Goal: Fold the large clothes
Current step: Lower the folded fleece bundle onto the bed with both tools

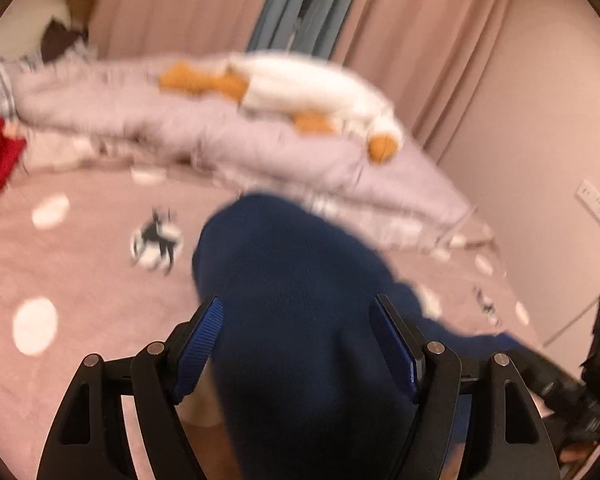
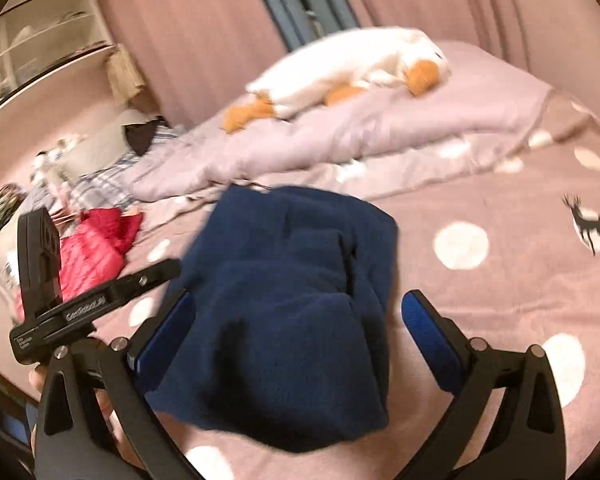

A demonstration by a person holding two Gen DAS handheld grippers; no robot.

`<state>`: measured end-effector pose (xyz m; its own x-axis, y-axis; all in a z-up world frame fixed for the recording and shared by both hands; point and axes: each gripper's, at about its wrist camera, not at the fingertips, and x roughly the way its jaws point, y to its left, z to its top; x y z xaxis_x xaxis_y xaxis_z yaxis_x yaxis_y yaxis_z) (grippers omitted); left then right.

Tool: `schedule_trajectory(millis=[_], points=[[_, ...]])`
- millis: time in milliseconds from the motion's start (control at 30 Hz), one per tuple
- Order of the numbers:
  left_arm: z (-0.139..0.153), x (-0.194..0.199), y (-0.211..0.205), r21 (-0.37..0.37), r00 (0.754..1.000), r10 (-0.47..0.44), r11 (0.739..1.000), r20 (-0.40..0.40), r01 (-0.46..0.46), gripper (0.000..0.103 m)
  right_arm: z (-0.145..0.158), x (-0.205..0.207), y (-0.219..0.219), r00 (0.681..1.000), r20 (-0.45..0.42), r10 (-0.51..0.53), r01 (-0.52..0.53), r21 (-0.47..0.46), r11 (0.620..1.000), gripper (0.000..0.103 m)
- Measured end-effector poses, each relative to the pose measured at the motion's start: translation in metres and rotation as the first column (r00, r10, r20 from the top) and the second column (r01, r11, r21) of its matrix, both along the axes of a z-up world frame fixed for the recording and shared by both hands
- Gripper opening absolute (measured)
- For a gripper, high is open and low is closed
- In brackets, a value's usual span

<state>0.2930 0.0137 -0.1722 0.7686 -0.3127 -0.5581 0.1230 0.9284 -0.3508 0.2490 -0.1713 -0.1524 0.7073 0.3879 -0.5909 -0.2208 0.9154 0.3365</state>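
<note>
While both views are motion-blurred, the navy fleece [image 2: 284, 300] reads clearly as a bunched heap on the pink dotted bedspread [image 2: 500, 300], lying between the spread fingers of each gripper. Left gripper [image 1: 296, 320] has its jaws apart with fleece mounded between the blue pads [image 1: 204, 336], though whether cloth touches them I cannot tell; right gripper [image 2: 296, 316] is likewise wide apart, its left pad just beside the fleece edge, its right pad clear of it. Behind lie a lilac duvet [image 2: 340, 136] with a white-and-orange plush [image 2: 352, 68] on top, and a red garment [image 2: 96, 248] off to the side.
</note>
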Motion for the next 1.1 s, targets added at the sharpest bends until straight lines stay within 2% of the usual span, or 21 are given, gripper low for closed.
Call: schedule_trajectory(millis=[67, 133, 167, 200, 233, 267, 300, 333, 400, 500, 533, 600, 633, 700, 733, 800, 833, 900, 967, 1067, 1100], points=[[0.01, -0.004, -0.001, 0.007, 0.999, 0.0, 1.0, 0.033, 0.0, 0.074, 0.002, -0.005, -0.006, 1.0, 0.016, 0.015, -0.015, 0.012, 1.0, 0.099], [0.014, -0.008, -0.01, 0.097, 1.0, 0.02, 0.995, 0.021, -0.022, 0.074, 0.005, -0.005, -0.005, 1.0, 0.007, 0.011, -0.011, 0.021, 1.0, 0.086], [0.014, -0.009, -0.013, 0.129, 0.999, 0.039, 0.991, 0.018, -0.041, 0.071, 0.004, -0.003, -0.006, 1.0, -0.014, 0.007, -0.007, 0.028, 1.0, 0.07], [0.011, -0.008, -0.015, 0.146, 0.998, 0.055, 0.988, 0.018, -0.057, 0.063, 0.001, -0.002, -0.006, 1.0, -0.021, -0.001, 0.001, 0.022, 1.0, 0.057], [0.007, -0.007, -0.016, 0.145, 0.999, 0.051, 0.988, -0.001, -0.05, 0.058, -0.002, -0.002, -0.003, 1.0, -0.02, -0.02, 0.02, 0.001, 1.0, 0.05], [0.007, -0.008, -0.018, 0.134, 0.999, 0.044, 0.99, -0.023, -0.04, 0.05, -0.005, 0.0, -0.005, 0.999, -0.023, -0.039, 0.038, -0.023, 0.999, 0.037], [0.001, -0.005, -0.019, 0.112, 0.997, 0.032, 0.993, -0.064, -0.025, 0.046, -0.007, -0.001, -0.006, 0.998, -0.035, -0.05, 0.049, -0.024, 0.998, 0.032], [-0.008, -0.001, -0.02, 0.099, 0.993, 0.027, 0.995, -0.111, -0.016, 0.044, -0.007, -0.002, -0.005, 0.998, -0.044, -0.053, 0.053, -0.01, 0.999, 0.032], [-0.028, 0.004, -0.029, 0.147, 0.984, 0.034, 0.989, -0.174, -0.008, 0.039, -0.018, 0.002, -0.016, 0.995, -0.081, -0.054, 0.059, 0.068, 0.996, 0.032], [-0.044, -0.003, -0.039, 0.229, 0.989, 0.058, 0.973, -0.135, -0.026, 0.039, -0.03, 0.006, -0.017, 0.99, -0.137, -0.035, 0.051, 0.114, 0.992, 0.032], [-0.042, -0.007, -0.039, 0.23, 0.99, 0.059, 0.973, -0.127, -0.028, 0.039, -0.029, 0.005, -0.018, 0.989, -0.142, -0.039, 0.056, 0.122, 0.991, 0.032], [-0.031, -0.013, -0.033, 0.177, 0.989, 0.066, 0.983, -0.132, -0.042, 0.039, -0.019, 0.0, -0.018, 0.99, -0.133, -0.041, 0.058, 0.129, 0.99, 0.03], [-0.024, -0.017, -0.028, 0.142, 0.989, 0.075, 0.988, -0.127, -0.056, 0.039, -0.01, -0.007, -0.019, 0.994, -0.103, -0.031, 0.046, 0.147, 0.988, 0.03], [-0.014, -0.025, -0.023, 0.121, 0.99, 0.094, 0.989, -0.102, -0.081, 0.039, 0.005, -0.019, -0.017, 0.999, -0.037, 0.005, 0.002, 0.181, 0.983, 0.031], [-0.011, -0.03, -0.022, 0.128, 0.989, 0.121, 0.986, -0.087, -0.11, 0.039, 0.009, -0.022, -0.013, 0.999, -0.028, 0.015, -0.01, 0.169, 0.986, 0.032], [-0.017, -0.03, -0.023, 0.111, 0.986, 0.13, 0.987, -0.104, -0.118, 0.039, 0.005, -0.024, -0.001, 0.999, -0.04, 0.011, -0.008, 0.089, 0.996, 0.032], [-0.029, -0.025, -0.027, 0.082, 0.984, 0.088, 0.994, -0.157, -0.076, 0.039, -0.005, -0.02, 0.004, 0.998, -0.067, -0.005, 0.007, 0.027, 1.0, 0.032], [-0.047, -0.015, -0.033, 0.074, 0.978, 0.063, 0.996, -0.199, -0.049, 0.04, -0.028, -0.01, 0.004, 0.988, -0.149, -0.029, 0.027, -0.011, 1.0, 0.032], [-0.057, -0.015, -0.037, 0.098, 0.983, 0.073, 0.994, -0.167, -0.057, 0.042, -0.054, -0.003, -0.003, 0.977, -0.213, -0.022, 0.027, 0.018, 0.999, 0.031], [-0.055, -0.023, -0.044, 0.139, 0.988, 0.072, 0.989, -0.135, -0.053, 0.042, -0.06, -0.007, -0.016, 0.973, -0.23, -0.01, 0.034, 0.099, 0.994, 0.031], [-0.057, -0.026, -0.046, 0.152, 0.989, 0.078, 0.987, -0.124, -0.059, 0.042, -0.06, -0.01, -0.014, 0.974, -0.226, -0.003, 0.021, 0.076, 0.997, 0.031]])
